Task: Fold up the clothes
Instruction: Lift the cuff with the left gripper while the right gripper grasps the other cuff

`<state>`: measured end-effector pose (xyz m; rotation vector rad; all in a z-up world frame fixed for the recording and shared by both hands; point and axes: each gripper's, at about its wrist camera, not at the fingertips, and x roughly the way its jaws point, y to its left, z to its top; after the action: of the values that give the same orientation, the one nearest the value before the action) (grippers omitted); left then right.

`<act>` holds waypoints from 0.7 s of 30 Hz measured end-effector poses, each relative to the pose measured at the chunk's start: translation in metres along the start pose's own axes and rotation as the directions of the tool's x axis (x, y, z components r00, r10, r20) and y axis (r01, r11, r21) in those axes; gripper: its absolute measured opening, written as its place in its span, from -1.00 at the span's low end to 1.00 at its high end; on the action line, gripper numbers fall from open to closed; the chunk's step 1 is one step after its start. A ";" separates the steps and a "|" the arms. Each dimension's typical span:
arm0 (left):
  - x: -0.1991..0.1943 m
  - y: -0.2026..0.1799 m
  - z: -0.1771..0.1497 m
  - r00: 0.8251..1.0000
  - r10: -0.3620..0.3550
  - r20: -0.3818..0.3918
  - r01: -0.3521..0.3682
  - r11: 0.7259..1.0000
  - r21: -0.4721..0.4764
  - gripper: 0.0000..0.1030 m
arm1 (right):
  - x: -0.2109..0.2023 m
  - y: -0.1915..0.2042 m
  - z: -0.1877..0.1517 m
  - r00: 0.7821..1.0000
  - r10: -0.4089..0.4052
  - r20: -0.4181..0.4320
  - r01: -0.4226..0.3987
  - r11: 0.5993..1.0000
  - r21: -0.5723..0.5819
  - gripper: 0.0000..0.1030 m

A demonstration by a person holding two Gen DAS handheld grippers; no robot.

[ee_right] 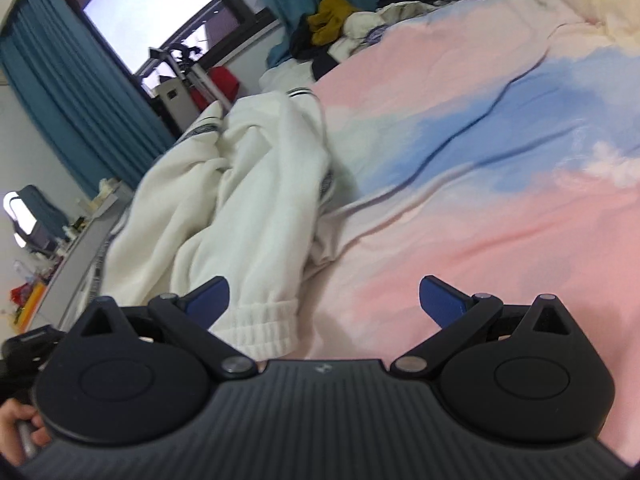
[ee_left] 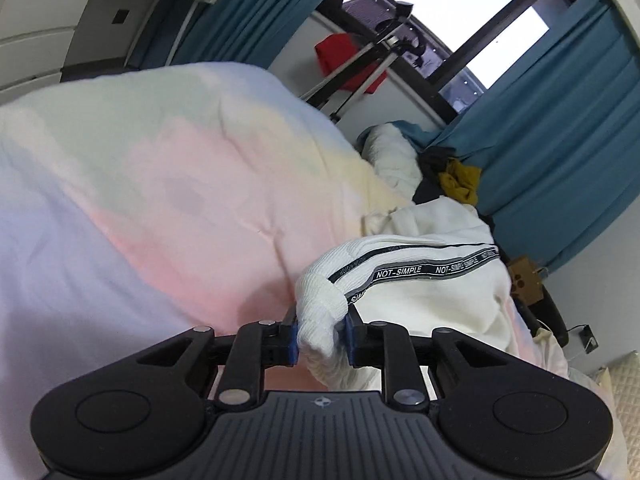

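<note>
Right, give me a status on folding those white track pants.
Nothing looks folded yet: the white track pants lie rumpled on the pastel duvet. In hand: the left gripper is shut on a ribbed cuff beside the NOT-SIMPLE stripe. The right gripper is open, with the other cuff lying by its left finger, ungrasped. Left: straightening, folding, then the clothes pile near the window.

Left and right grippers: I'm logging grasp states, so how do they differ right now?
The left gripper has its jaws shut on the white trousers' ribbed cuff; the right gripper has its jaws spread wide and holds nothing. The left carries cloth lifted off the bedspread; the right hovers beside another cuff. Both have blue pads.
</note>
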<state>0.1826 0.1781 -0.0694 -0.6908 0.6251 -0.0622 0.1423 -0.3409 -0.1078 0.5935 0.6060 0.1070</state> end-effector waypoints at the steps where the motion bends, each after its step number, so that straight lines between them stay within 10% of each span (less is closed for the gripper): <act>1: 0.000 0.002 -0.001 1.000 -0.003 -0.002 0.003 1.000 -0.005 -0.52 | 0.000 0.000 0.001 1.000 -0.007 0.009 0.007 1.000 -0.002 1.00; 13: -0.010 0.000 -0.020 1.000 -0.005 -0.022 0.005 1.000 0.007 -0.19 | 0.021 0.003 -0.005 0.990 0.141 -0.008 -0.140 0.988 0.067 0.90; 21: -0.025 -0.022 -0.028 0.999 0.049 -0.006 -0.048 0.995 0.087 0.03 | 0.062 0.013 -0.017 0.981 0.160 -0.112 -0.158 0.987 0.022 0.37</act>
<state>0.1496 0.1513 -0.0595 -0.5916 0.6425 -0.0469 0.1850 -0.3052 -0.1433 0.6513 0.6689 0.2888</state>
